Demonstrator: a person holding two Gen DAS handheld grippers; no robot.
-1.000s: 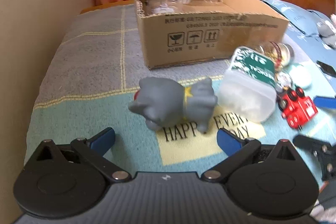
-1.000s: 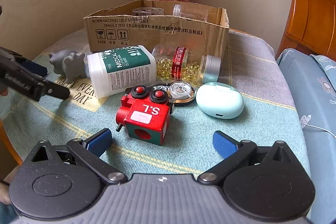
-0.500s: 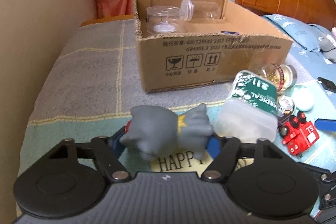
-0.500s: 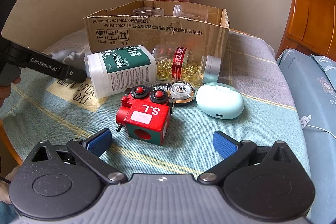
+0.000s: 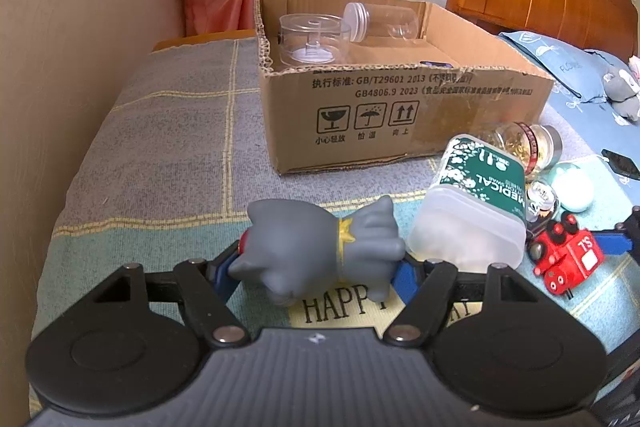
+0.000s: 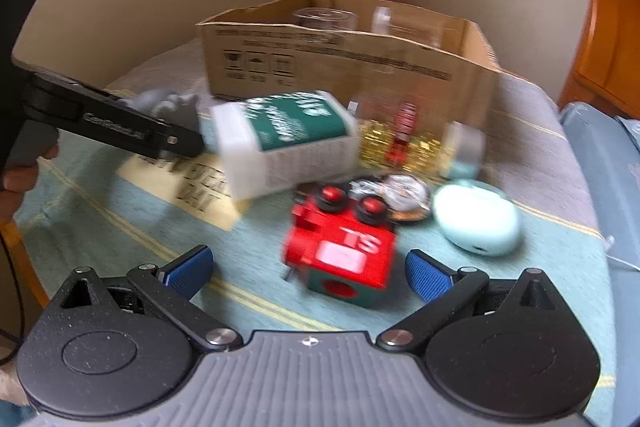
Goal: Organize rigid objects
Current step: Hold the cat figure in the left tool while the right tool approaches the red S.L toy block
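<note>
Left tongs [image 5: 320, 269] clenched on grey toy figure [image 5: 320, 251], right tongs [image 6: 308, 267] spread wide over red toy [image 6: 342, 247].

Grey toy figure pinched end to end between blue pads [image 5: 404, 273], lying sideways low over the "HAPPY" patch of the counter [image 5: 168, 147] cloth, just beside the white medical bottle [image 5: 476, 211]. Bottle on its side, green label up, close in front of the cardboard box [image 5: 400, 115]. Inside the box: clear round container [image 5: 312, 43] and clear jar [image 5: 380, 21] on its side. Beside the bottle, capsule jar [image 6: 404, 141] on its side; nearer, round tin [image 6: 400, 189] and mint case [image 6: 478, 219]. Red toy between the right tongs' released fingers, touched by neither. Right view blurred.
</note>
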